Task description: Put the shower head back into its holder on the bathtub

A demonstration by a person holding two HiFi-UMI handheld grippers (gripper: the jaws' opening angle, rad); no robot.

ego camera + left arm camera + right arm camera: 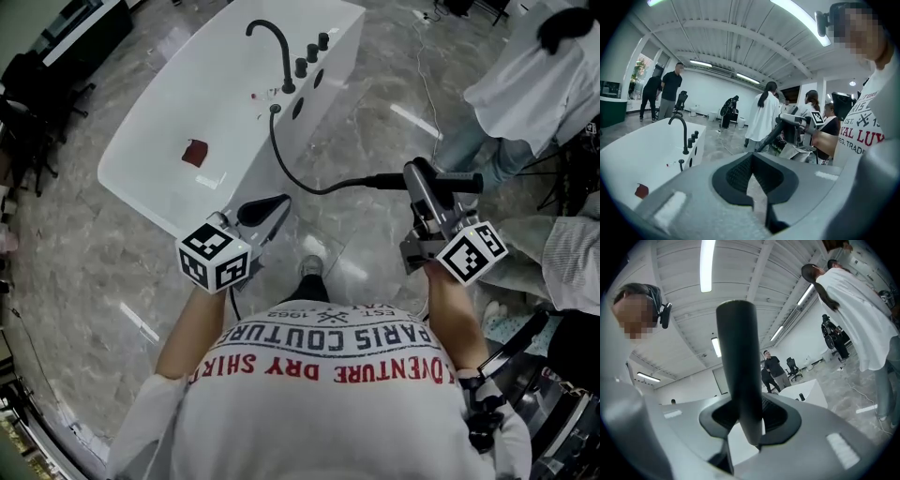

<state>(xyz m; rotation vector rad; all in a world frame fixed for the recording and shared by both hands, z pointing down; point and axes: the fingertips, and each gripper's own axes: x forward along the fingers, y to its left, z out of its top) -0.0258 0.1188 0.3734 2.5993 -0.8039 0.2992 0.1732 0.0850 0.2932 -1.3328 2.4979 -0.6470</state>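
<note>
R tool (pixel 417 176) is clamped on the shower head (pixel 467 183). I've got it roughly level over the floor, well apart from the bathtub (pixel 141 159). Its hose (pixel 300 178) curves back to the tub deck near the faucet (pixel 272 42). L tool (pixel 283 201) is closed w/ nothing in it, near the tub's near end.

Floor (pixel 375 127) before bathtub (pixel 141 183) lies open; bystander (pixel 525 70) crowds right.

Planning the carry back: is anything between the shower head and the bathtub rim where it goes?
Nothing visible. The shower head, in the right gripper, has only bare floor and its own hose before the bathtub.
</note>
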